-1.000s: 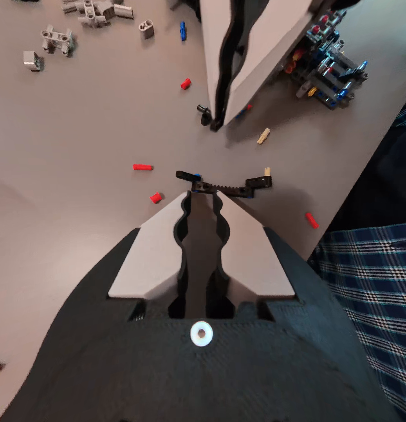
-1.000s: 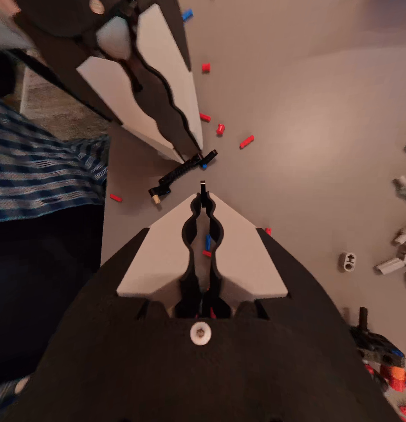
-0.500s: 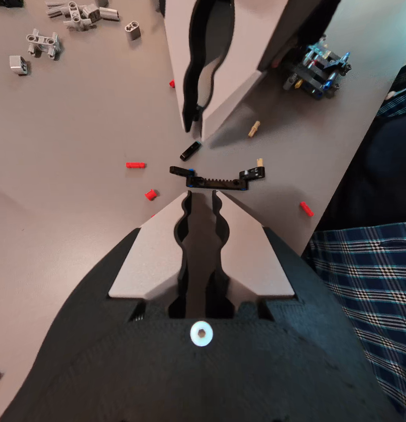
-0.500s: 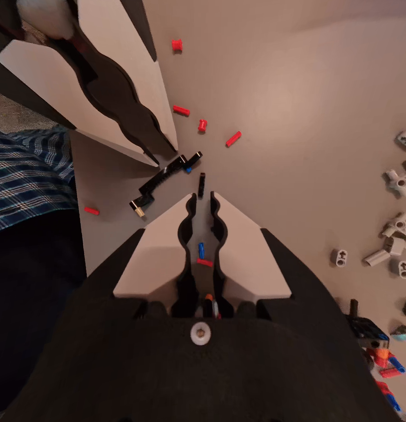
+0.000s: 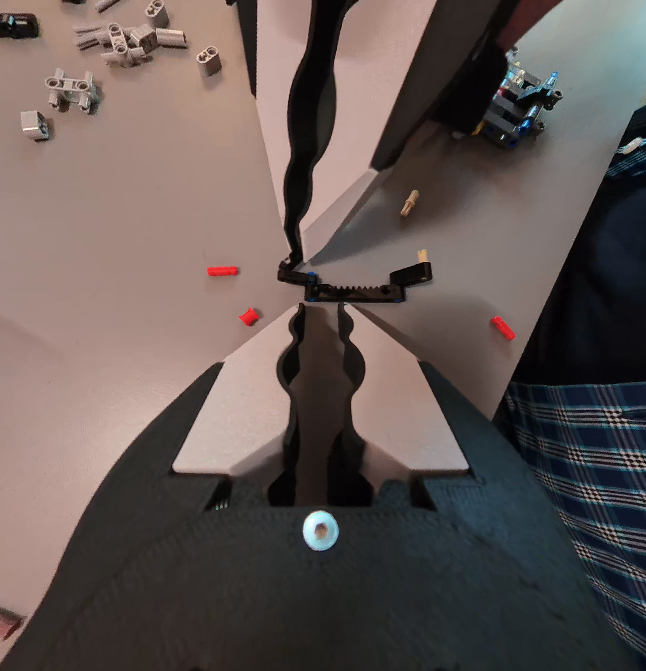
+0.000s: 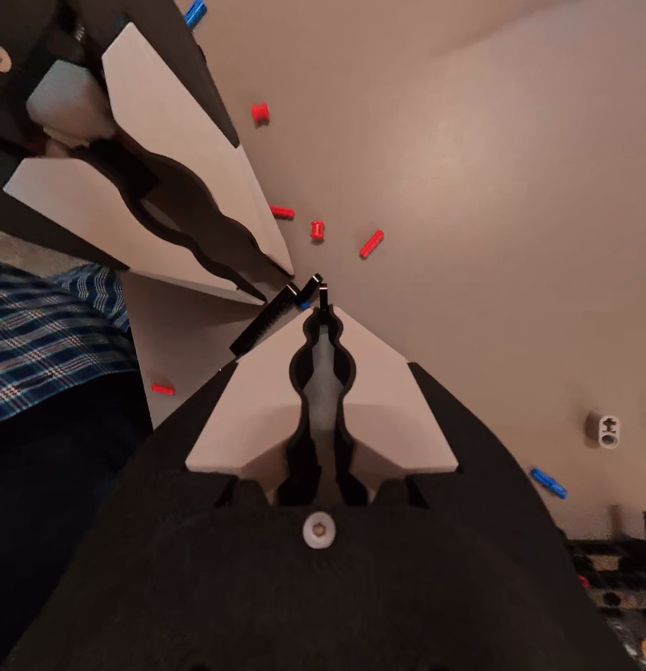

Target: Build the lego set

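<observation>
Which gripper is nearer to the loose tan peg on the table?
Right. The right gripper reaches in beside the tan peg; the left gripper sits farther back, behind the black toothed bar.

The left gripper [image 5: 320, 306] hovers low, fingers parted. The right gripper [image 6: 323, 308] points down opposite it, tips nearly closed, seemingly pinching something small.

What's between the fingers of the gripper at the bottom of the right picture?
The right gripper pinches a small black pin at its tips, beside the black toothed assembly. Lower down, the gap shows only pale table; the pin's gripped end is hidden.
</observation>
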